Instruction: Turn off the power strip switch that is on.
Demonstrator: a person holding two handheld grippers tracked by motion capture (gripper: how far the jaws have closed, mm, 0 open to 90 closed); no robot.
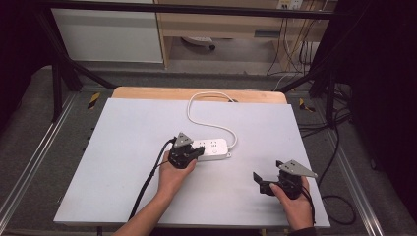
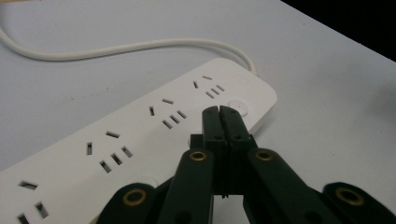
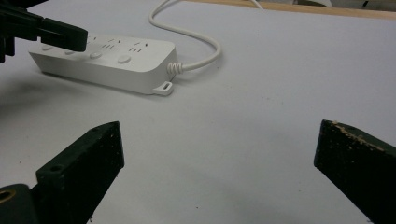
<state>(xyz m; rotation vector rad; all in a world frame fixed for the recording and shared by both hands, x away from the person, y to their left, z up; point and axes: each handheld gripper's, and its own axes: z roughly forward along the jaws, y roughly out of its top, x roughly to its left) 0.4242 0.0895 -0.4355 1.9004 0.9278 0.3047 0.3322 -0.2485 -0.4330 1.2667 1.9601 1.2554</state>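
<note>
The white power strip (image 1: 212, 149) lies near the middle of the grey tabletop (image 1: 123, 162), its cord (image 1: 206, 120) looping away to the far edge. The left tool (image 1: 199, 151) hangs over the strip's left part with its jaws pressed together and nothing between them; in the left gripper view the tips (image 2: 219, 122) sit just short of a round switch button (image 2: 238, 106) near the cord end. It looks like a press on one of the buttons is in hand.

The strip is light and lies loose, so a push that comes in at a slant could skid it across the smooth tabletop rather than click the switch. The closed tips are narrow and the button small: a slight miss lands on the casing or in the socket slots (image 2: 173, 117) beside it. The right tool (image 1: 264, 182) waits spread wide, near right, well apart from the strip, so nothing steadies the strip. The stiff cord could also swing it round.
</note>
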